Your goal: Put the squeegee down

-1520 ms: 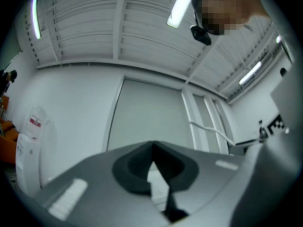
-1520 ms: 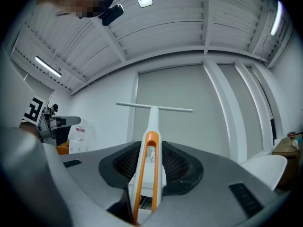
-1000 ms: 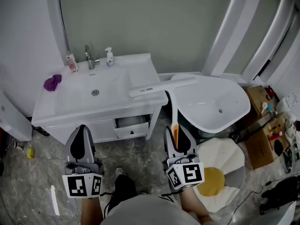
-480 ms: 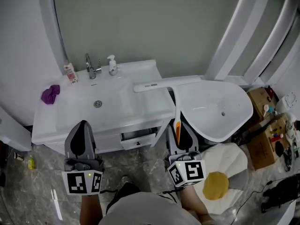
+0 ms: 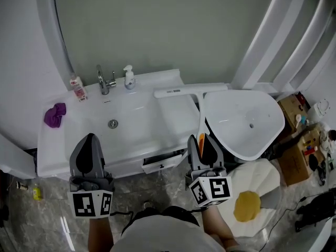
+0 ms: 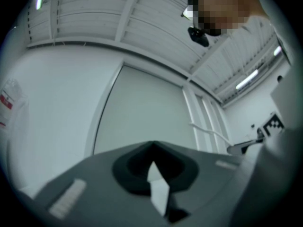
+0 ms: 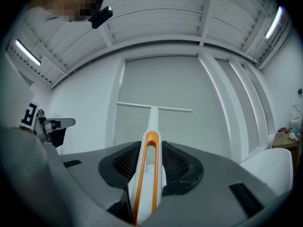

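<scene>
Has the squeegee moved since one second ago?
Yes. The squeegee, measured against the washbasin counter, has gone from near its front edge toward its back edge.

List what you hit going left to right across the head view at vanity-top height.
purple cloth → small red-labelled bottle → faucet → pump bottle → squeegee → white tub

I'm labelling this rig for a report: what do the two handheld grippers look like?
The left gripper and right gripper are matching grey shells tapering to rounded fingers with dark inner pads. Each carries a white cube printed with black square markers at its rear.
</scene>
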